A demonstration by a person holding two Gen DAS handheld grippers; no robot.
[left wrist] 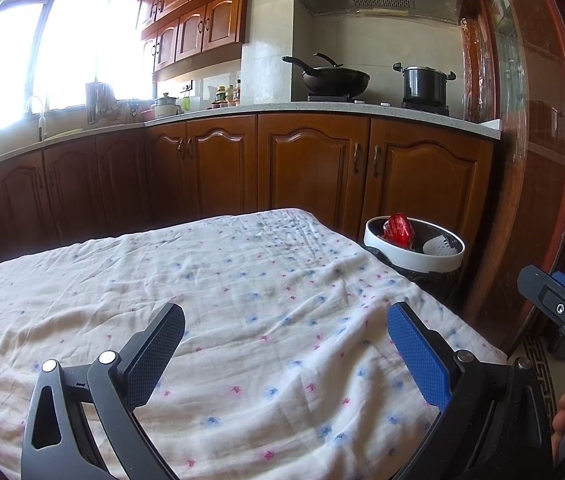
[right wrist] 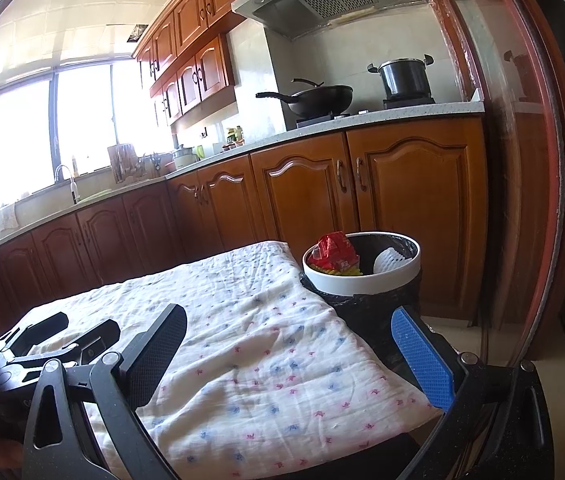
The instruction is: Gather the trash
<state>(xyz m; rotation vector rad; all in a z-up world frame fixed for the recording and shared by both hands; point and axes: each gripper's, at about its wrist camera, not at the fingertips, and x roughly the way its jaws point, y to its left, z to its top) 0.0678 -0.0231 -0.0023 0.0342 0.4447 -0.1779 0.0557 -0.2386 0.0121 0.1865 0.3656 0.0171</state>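
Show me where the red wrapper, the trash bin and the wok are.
red wrapper (right wrist: 332, 251), right wrist view, on its crumpled middle.
trash bin (right wrist: 356, 283), right wrist view, on its white front rim.
wok (left wrist: 336, 80), left wrist view, on its black bowl.

both views are daylit, with strong light pouring in from the window (left wrist: 42, 52) in the upper left of each frame. the glass is blown out to pure white, and the glare washes over the sink area below it. the cabinets (left wrist: 310, 164) in the middle are evenly lit and warm in tone. the cloth (left wrist: 242, 320) in the lower half is bright, with soft shadows in its wrinkles. fisheye distortion bends straight lines, most at the edges, and the corners fall to black. the wooden frame (right wrist: 522, 160) at right shows faint reflections. focus is fairly sharp centrally, softer toward the rim.
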